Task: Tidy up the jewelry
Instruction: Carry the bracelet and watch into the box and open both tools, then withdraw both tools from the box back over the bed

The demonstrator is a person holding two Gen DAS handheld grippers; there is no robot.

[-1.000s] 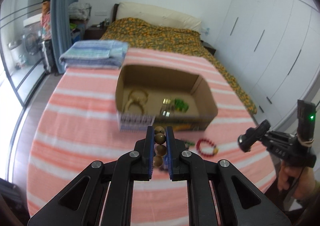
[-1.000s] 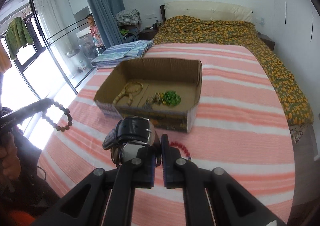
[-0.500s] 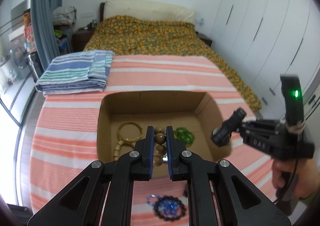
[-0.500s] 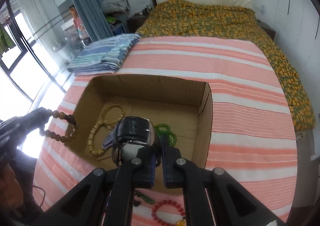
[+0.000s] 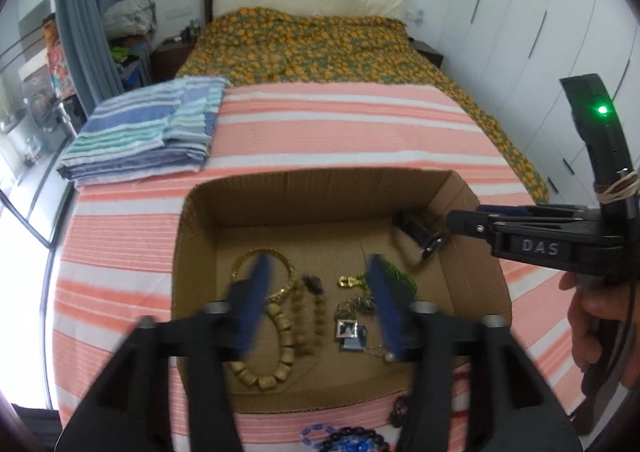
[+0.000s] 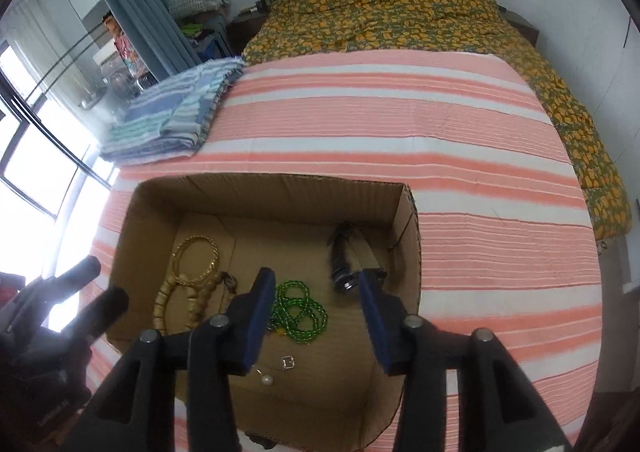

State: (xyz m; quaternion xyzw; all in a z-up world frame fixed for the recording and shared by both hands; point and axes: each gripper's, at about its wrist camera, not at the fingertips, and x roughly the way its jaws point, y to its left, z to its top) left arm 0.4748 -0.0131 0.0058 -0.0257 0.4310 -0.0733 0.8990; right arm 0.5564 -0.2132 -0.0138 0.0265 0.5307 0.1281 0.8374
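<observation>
Cardboard box (image 5: 200,208) sits on the pink-striped bedcover (image 5: 340,124); all places below are given rel. to the box.

Left gripper (image 5: 320,288): jaws wide apart, nothing between them, poised above the box interior. Blue pads blurred in the left wrist view.

Right gripper (image 6: 316,304): jaws also spread, empty, above the box's near-right portion. In the left wrist view its body reaches in over the box's right wall.

Contents, box floor:
- Gold bangle (image 5: 264,272), left part.
- Pale wooden chunky-bead bracelet (image 5: 276,352), near-left, just beside the bangle.
- Brown bead bracelet (image 5: 308,316) w/ dark tassel, centre-left, lying flat alongside the chunky beads.
- Green bead strand (image 6: 298,312), centre, coiled loosely.
- Watch (image 6: 342,256) w/ black strap, far-right corner, blurred; cannot tell if it lies settled.
- Small silver and gold items (image 5: 350,316), centre; too small to identify. Square silver piece (image 6: 289,362) and white pearl (image 6: 267,380) near the front wall.

Outside box: blue/dark bead bracelet (image 5: 344,440) on the cover, in front of the near wall. Folded blue-striped towels (image 5: 140,132) beyond the far-left corner. Orange-patterned quilt (image 5: 320,44) further behind.
</observation>
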